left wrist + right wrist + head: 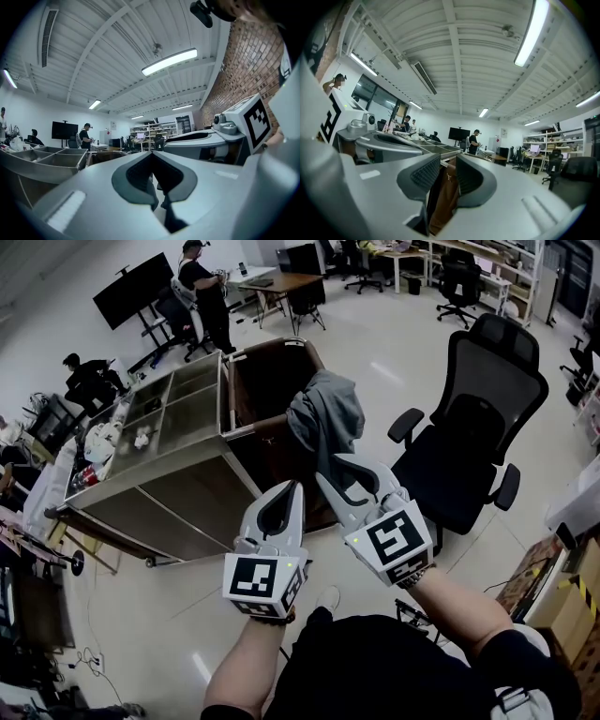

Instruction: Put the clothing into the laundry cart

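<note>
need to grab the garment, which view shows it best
Head view: the grey garment lies draped over the cart rim. Neither gripper view shows it; the right one shows only brown cart wall.

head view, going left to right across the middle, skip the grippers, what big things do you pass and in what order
steel compartment table → brown laundry cart → grey garment draped over the cart's right rim → black office chair

Our left forearm [246, 662] and right forearm [459, 601] rise bare from the frame's lower edge in the head view. At centre, our left gripper [294, 487] points up-frame, jaws together. Just right of it, our right gripper [330, 468] leans upper left, jaws narrowly apart.
</note>
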`<state>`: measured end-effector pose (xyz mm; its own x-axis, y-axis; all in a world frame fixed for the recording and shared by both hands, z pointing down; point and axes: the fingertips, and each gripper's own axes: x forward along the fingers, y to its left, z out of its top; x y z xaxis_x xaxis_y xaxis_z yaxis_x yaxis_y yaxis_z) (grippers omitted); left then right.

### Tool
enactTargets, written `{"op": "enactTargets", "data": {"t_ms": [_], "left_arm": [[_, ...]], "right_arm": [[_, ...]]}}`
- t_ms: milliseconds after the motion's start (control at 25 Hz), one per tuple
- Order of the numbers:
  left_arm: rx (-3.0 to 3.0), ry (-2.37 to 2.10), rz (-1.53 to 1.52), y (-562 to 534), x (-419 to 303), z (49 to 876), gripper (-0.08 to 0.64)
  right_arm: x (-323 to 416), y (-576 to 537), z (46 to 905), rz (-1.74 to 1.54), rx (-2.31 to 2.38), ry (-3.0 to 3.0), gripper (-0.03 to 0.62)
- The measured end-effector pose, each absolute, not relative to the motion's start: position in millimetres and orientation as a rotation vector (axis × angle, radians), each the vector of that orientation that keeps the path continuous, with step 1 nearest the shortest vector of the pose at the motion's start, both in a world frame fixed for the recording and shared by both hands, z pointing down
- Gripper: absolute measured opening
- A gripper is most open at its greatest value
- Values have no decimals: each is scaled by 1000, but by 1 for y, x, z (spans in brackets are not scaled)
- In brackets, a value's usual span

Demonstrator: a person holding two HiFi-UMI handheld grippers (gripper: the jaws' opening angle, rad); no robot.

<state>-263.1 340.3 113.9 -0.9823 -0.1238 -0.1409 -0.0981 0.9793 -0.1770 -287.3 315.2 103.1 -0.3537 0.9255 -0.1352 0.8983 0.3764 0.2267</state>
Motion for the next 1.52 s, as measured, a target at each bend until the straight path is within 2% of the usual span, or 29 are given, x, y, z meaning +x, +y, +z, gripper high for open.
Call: {"op": "enactTargets", "data": {"t_ms": [400,840,1520], "left_arm": [[-160,2971,-267,318,-246,119,2],[-185,2979,-279,307,-238,115,2],[-299,2971,-236,356,-214,104,2]], "right_arm": [[-272,293,104,153,1599,2396,2],[-263,282,99,139,1583,2403,0],[-243,330,80,150,1485,2485,0]]}}
